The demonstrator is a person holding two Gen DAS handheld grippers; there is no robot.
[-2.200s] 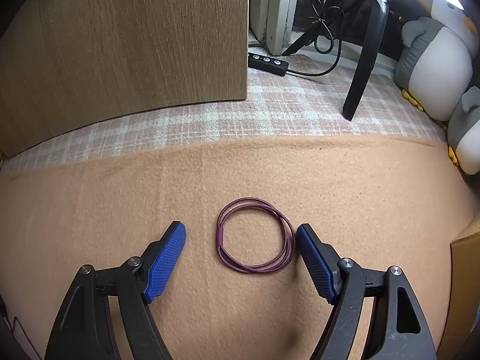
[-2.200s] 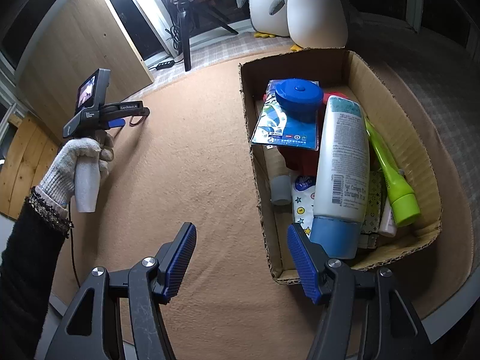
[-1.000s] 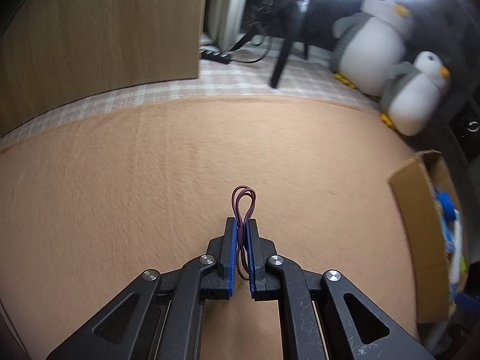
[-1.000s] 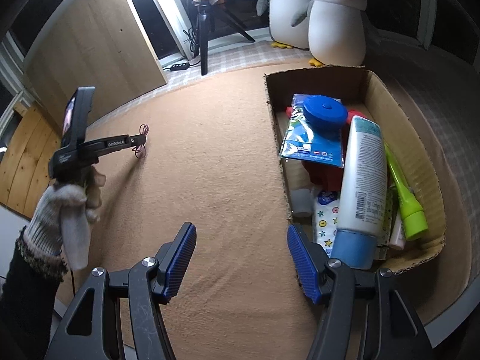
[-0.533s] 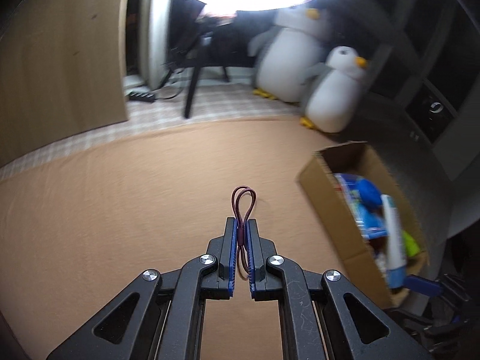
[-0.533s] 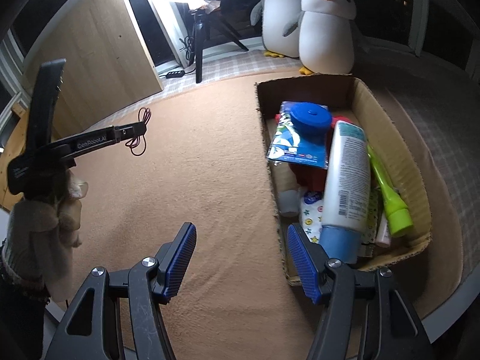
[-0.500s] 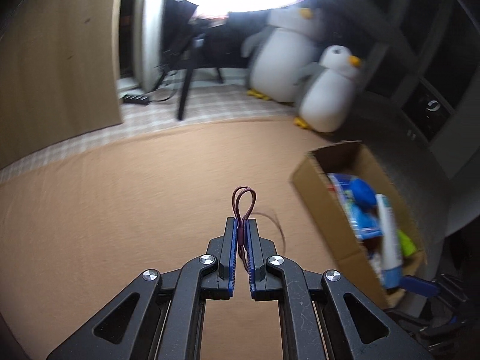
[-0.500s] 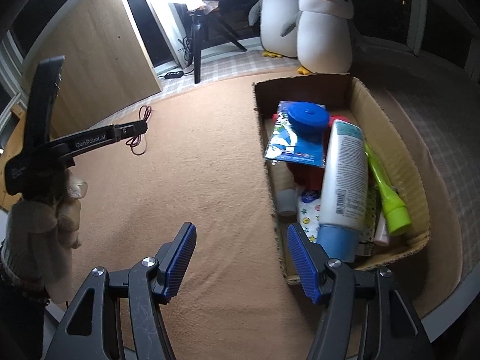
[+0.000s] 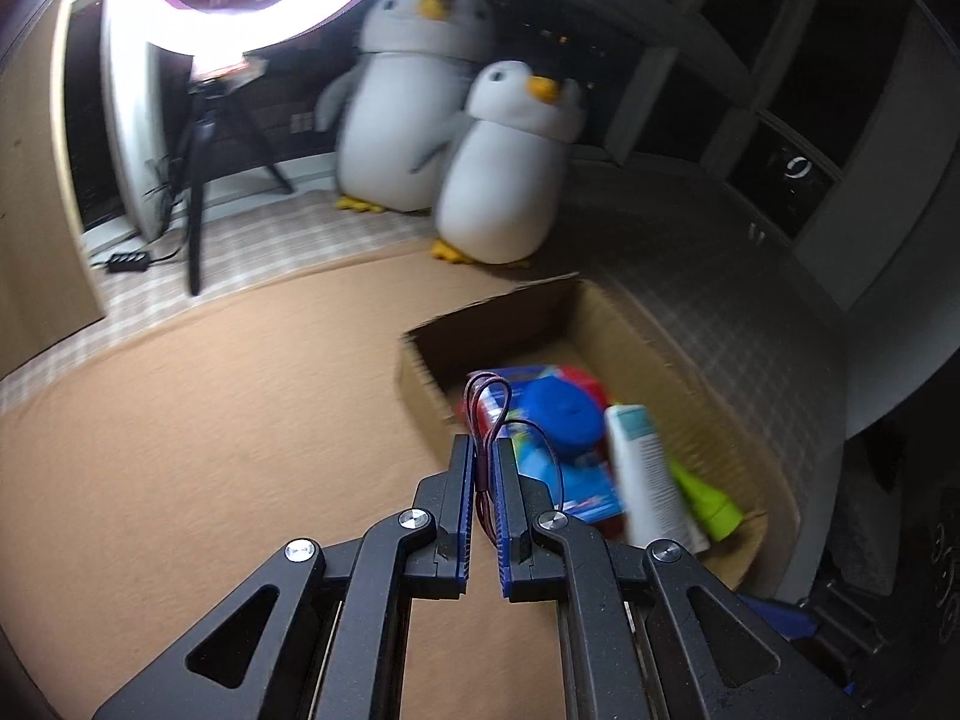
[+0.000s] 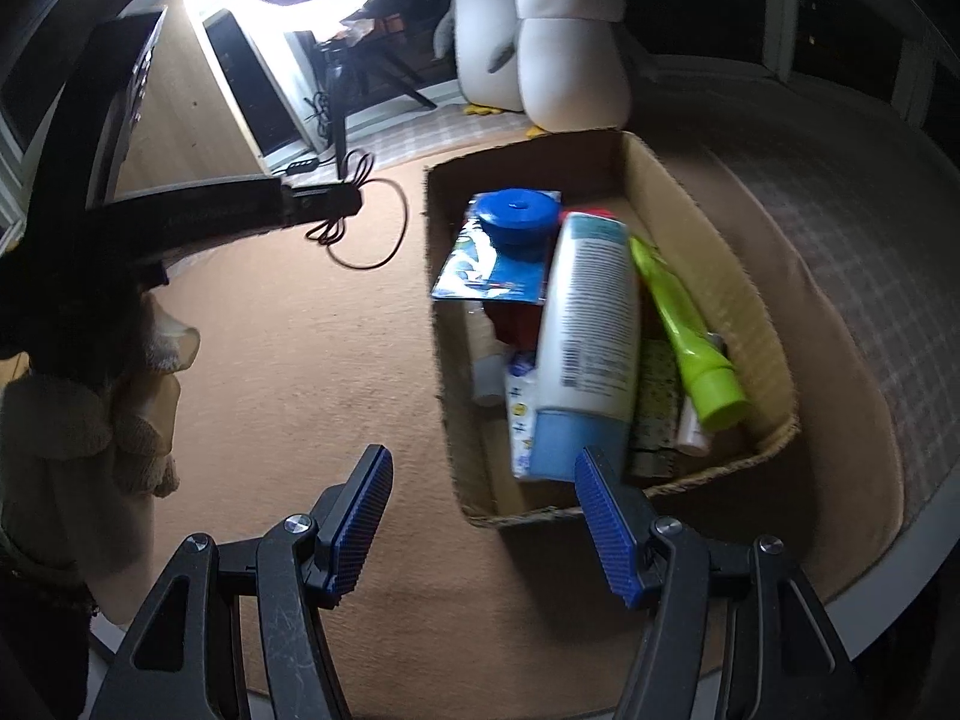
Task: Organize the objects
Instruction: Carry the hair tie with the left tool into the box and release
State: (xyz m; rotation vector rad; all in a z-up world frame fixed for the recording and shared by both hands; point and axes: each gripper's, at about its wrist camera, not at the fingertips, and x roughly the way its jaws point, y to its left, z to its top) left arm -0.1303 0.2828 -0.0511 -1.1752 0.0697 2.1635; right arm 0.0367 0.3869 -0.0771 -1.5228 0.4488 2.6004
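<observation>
Item 1. Left gripper: fingers pressed together on a thin purple cord loop. One short end pokes up past the fingertips; a longer strand bows out to the side and hangs free, as the right wrist view shows.

Item 2. Right gripper: fingers about half apart, nothing between them, hovering over the near short wall of the cardboard box.

Item 3. Cardboard box, the landmark: open-topped, on the tan surface, long axis running away from the right gripper toward two plush penguins beyond its far end. Contents: a white bottle with a blue cap and a lime-green tube lying lengthwise, a blue round lid on a printed packet at the far end, and smaller items beneath, not clearly told.

Item 4. Decisive relation: in the right wrist view the cord loop is just outside the box's far left corner, clear of the wall, with its loose strand over the surface. The box lies ahead and to the right of the left fingers. Judged: the left hand, not the right, must carry on over the rim before letting go; the trailing strand could snag the wall.
</observation>
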